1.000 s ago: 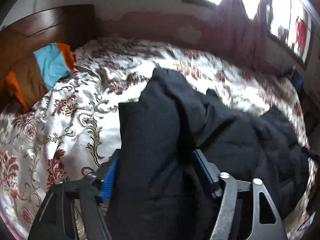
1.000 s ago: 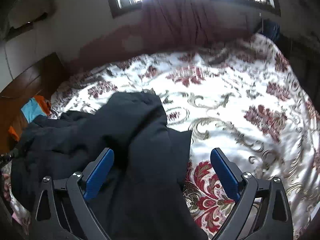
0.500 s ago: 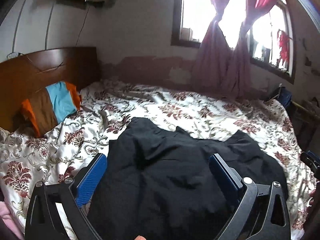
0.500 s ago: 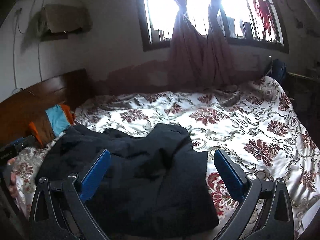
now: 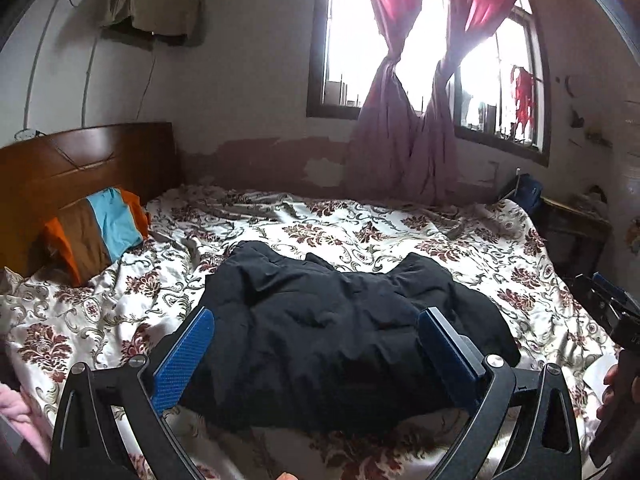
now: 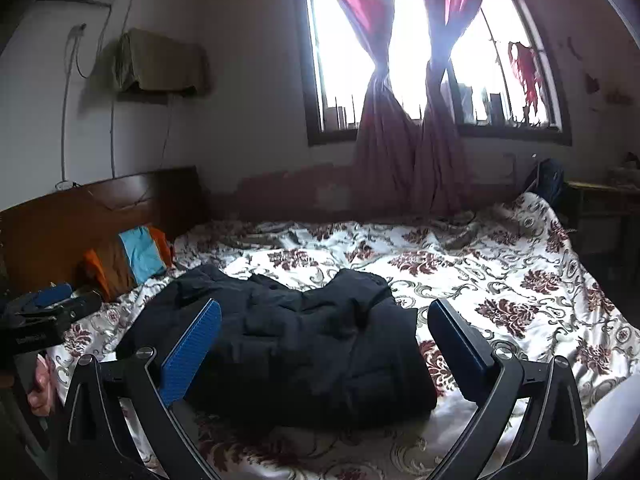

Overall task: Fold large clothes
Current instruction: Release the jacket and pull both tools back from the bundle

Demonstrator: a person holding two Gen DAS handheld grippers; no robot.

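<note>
Lying rumpled on the bedspread, the black coat sits near its front edge. Left gripper and right gripper both hover spread wide above the coat, grasping nothing. No writing is readable.

I see a bed with a floral cover; a black garment lies bundled on it, a striped pillow at its headboard.

The black garment occupies the near centre of the bed. Open bedspread lies to its right and beyond it toward the far wall. On the left, a striped pillow rests against the wooden headboard, limiting passage there. Tied curtains hang down to the bed's far edge.
</note>
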